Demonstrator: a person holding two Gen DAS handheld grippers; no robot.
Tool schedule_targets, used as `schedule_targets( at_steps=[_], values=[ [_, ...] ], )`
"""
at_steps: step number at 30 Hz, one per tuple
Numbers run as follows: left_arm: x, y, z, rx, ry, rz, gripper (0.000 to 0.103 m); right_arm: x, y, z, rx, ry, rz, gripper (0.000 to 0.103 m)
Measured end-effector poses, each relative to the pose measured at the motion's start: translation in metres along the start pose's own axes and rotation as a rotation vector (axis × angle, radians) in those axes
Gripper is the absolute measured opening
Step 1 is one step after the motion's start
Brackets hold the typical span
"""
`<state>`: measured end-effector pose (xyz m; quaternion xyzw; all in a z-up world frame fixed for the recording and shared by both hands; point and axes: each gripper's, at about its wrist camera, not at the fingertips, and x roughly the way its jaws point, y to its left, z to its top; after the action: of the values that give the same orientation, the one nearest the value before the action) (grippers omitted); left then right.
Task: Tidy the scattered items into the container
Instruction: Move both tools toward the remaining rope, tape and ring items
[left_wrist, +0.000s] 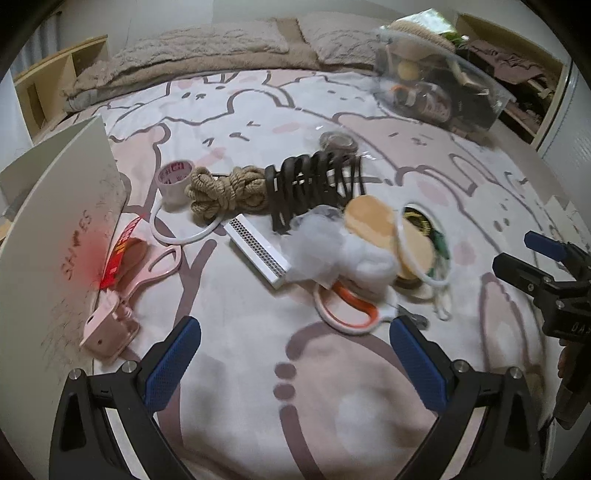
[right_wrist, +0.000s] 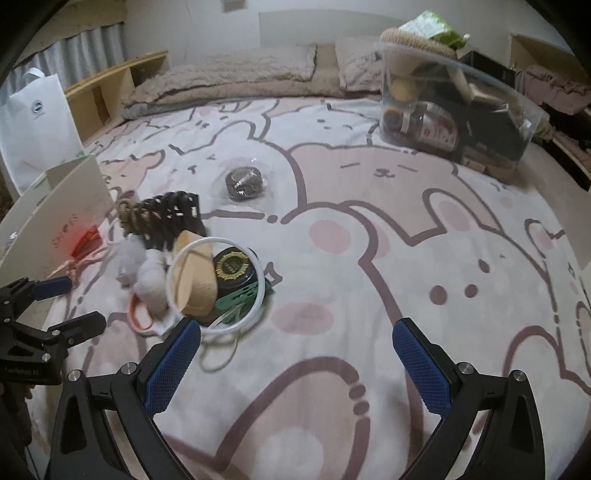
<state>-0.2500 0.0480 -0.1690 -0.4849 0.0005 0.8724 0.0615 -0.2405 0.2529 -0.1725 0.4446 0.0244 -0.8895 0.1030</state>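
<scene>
Scattered items lie on the bunny-print bedspread: a tape roll (left_wrist: 173, 180), a coiled rope (left_wrist: 221, 192), a black coiled band (left_wrist: 314, 184), a white perforated bar (left_wrist: 256, 250), white fluff (left_wrist: 340, 254), tan pads (left_wrist: 373, 218), orange scissors (left_wrist: 351, 306), pink scissors (left_wrist: 151, 266) and a white ring (right_wrist: 216, 284). The clear container (right_wrist: 454, 114), holding several things, stands at the far right. My left gripper (left_wrist: 295, 365) is open and empty, just short of the orange scissors. My right gripper (right_wrist: 295, 365) is open and empty, its left finger beside the white ring.
A white cardboard panel (left_wrist: 55, 229) stands at the left. A small wrapped dark roll (right_wrist: 244, 182) lies apart in the middle. Grey blankets (right_wrist: 240, 74) line the far edge, wooden shelving (right_wrist: 110, 88) behind. A white bag (right_wrist: 33, 122) stands far left.
</scene>
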Motion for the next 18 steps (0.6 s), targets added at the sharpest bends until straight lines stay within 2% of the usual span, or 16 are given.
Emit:
schedule_targets(
  at_steps=[12, 15, 18],
  values=[
    [0.043, -0.001, 0.012, 0.075, 0.081, 0.053, 0.103, 0.054, 0.011, 0.007, -0.068, 0.115, -0.008, 0.103],
    [0.048, -0.003, 0.012, 0.098, 0.088, 0.071, 0.103, 0.062, 0.015, 0.002, -0.094, 0.159, -0.013, 0.103],
    [0.05, 0.0, 0.009, 0.101, 0.109, 0.078, 0.103, 0.058, 0.015, -0.005, -0.096, 0.164, -0.009, 0.103]
  ],
)
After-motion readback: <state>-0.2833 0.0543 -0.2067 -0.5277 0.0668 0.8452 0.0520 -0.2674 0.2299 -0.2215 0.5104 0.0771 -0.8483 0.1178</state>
